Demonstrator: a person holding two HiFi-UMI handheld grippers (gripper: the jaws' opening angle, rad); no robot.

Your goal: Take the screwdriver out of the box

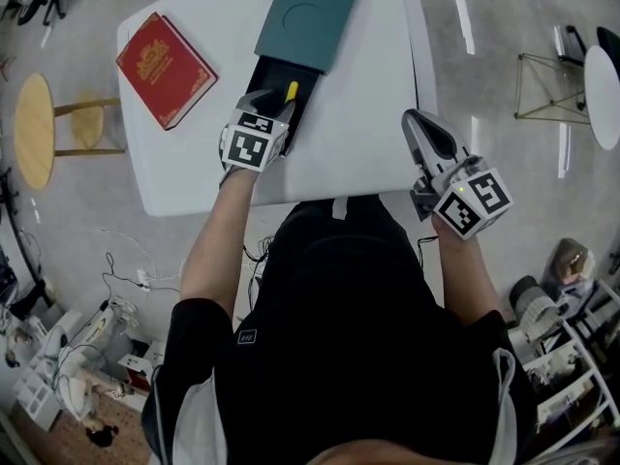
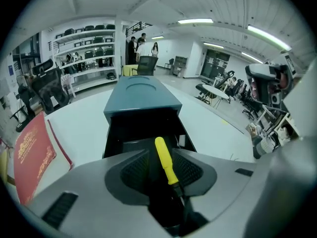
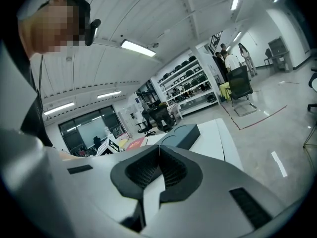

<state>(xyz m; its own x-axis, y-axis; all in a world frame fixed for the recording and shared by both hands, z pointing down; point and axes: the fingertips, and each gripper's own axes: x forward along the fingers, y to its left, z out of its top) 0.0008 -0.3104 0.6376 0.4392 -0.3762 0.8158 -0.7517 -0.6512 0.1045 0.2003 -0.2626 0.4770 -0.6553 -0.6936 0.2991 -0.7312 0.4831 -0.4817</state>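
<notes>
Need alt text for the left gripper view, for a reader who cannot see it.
The open jaws of the left gripper straddle the yellow-handled screwdriver, which sits in the open black box, slid out of its teal sleeve. A red book lies to the left on the white table.

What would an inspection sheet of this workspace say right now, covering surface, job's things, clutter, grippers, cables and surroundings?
Surface: white table, mostly bare.
Job's things: black box, its teal lid set partway off; yellow-handled screwdriver lying in the open part.
Clutter: red book on the table, apart from the box.
Grippers: left gripper open at the box, the screwdriver's handle between its jaws, not clamped; right gripper shut, empty, by the table's right edge.
Cables: loose cables on the floor beside the person; none on the table.
Surroundings: wooden stool, shelves, people standing far off.
</notes>
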